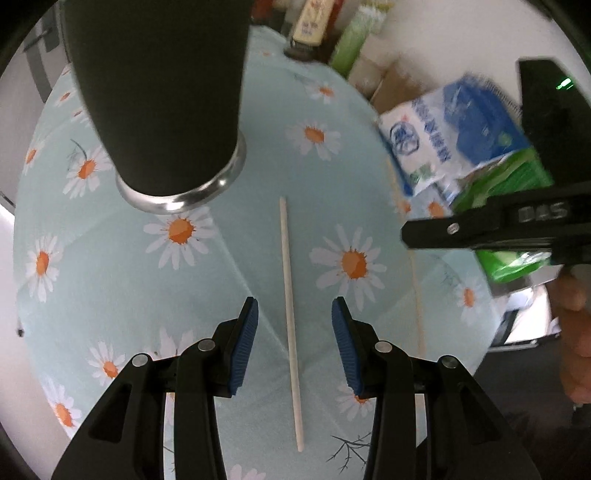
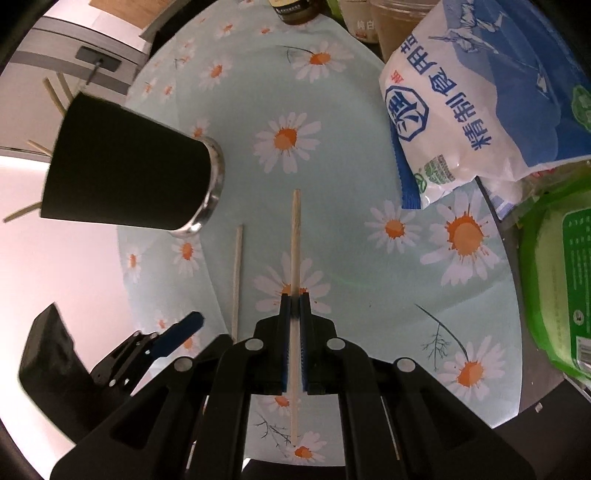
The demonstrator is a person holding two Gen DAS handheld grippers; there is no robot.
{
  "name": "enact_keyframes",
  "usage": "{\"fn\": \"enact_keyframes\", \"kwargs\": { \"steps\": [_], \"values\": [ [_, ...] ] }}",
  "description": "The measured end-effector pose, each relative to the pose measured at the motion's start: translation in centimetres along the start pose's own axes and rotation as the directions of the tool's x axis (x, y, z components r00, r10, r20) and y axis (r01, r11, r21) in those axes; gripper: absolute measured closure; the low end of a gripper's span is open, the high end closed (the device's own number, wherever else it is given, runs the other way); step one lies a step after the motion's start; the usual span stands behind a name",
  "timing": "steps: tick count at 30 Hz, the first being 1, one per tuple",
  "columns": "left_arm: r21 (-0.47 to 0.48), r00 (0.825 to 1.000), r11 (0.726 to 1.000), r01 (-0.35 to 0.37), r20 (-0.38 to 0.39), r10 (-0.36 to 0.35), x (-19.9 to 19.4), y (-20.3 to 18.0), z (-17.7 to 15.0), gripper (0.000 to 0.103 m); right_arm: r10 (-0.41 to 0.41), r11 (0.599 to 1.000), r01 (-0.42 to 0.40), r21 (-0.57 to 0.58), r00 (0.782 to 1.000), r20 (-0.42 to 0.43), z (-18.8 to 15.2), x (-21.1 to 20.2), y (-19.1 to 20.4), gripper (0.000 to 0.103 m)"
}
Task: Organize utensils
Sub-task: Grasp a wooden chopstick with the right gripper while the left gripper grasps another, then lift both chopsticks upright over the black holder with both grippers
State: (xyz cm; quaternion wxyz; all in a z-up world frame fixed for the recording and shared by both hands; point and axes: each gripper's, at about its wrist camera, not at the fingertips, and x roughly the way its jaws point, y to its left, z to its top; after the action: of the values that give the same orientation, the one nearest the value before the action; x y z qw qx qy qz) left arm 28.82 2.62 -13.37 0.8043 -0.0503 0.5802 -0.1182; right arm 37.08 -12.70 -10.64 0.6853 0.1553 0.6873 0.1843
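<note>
A pale chopstick [image 1: 290,317] lies on the daisy tablecloth [image 1: 147,280], straight between my open left gripper's [image 1: 294,308] blue pads, untouched. It also shows in the right wrist view [image 2: 237,280]. My right gripper [image 2: 294,300] is shut on a second chopstick [image 2: 295,236], which runs forward over the cloth; that stick shows faintly in the left wrist view [image 1: 416,280]. A black cup with a steel base [image 1: 159,96] stands at the back left, also in the right wrist view [image 2: 129,170], holding several chopsticks [image 2: 55,94].
A blue and white salt bag [image 2: 476,110] and a green packet [image 2: 557,280] lie at the right. Bottles and jars [image 1: 310,26] stand at the back edge. The left gripper shows at lower left in the right wrist view [image 2: 155,343].
</note>
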Motion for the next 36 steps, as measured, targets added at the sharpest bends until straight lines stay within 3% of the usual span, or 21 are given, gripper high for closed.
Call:
{"fn": "enact_keyframes", "kwargs": {
  "steps": [2, 5, 10, 13, 15, 19, 26, 31, 36],
  "values": [
    [-0.002, 0.999, 0.999, -0.036, -0.013, 0.036, 0.5, -0.3, 0.3, 0.066, 0.005, 1.0, -0.005, -0.001, 1.0, 0.015, 0.1, -0.2, -0.3, 0.098],
    [0.013, 0.995, 0.997, -0.074, -0.062, 0.075, 1.6, -0.9, 0.9, 0.079, 0.027, 1.0, -0.027, -0.013, 0.999, 0.017, 0.1, -0.3, -0.4, 0.098],
    [0.058, 0.979, 0.99, -0.132, -0.148, 0.139, 2.9, -1.9, 1.2, 0.087, 0.052, 0.998, -0.051, -0.046, 0.999, 0.013, 0.5, -0.7, -0.5, 0.098],
    [0.038, 0.973, 0.989, -0.146, -0.175, 0.151, 3.1, -2.0, 1.7, 0.089, 0.068, 0.996, -0.067, -0.066, 0.998, 0.008, 0.8, -0.8, -0.4, 0.098],
    [0.032, 0.966, 0.985, -0.172, -0.188, 0.175, 3.3, -2.0, 2.1, 0.099, 0.073, 0.994, -0.073, -0.083, 0.997, -0.001, 1.0, -0.7, -0.2, 0.098],
    [-0.003, 0.966, 0.985, -0.17, -0.2, 0.166, 3.4, -1.8, 2.6, 0.099, 0.074, 0.991, -0.073, -0.113, 0.997, 0.004, 1.5, -0.9, -0.2, 0.098],
    [-0.116, 0.979, 0.981, -0.155, -0.154, 0.136, 2.6, 0.1, 2.2, 0.099, 0.101, 0.978, -0.103, -0.182, 0.995, -0.022, 1.9, -0.3, 0.3, 0.098],
    [-0.199, 0.993, 0.974, -0.111, -0.048, 0.104, 0.2, -0.1, 0.7, 0.1, 0.152, 0.959, -0.155, -0.238, 0.988, -0.03, 1.6, -0.2, 1.5, 0.098],
    [-0.195, 0.992, 0.978, -0.075, 0.083, 0.092, -3.0, -0.4, -0.6, 0.1, 0.176, 0.947, -0.164, -0.276, 0.984, 0.02, 1.3, -0.7, 2.5, 0.098]
  ]
}}
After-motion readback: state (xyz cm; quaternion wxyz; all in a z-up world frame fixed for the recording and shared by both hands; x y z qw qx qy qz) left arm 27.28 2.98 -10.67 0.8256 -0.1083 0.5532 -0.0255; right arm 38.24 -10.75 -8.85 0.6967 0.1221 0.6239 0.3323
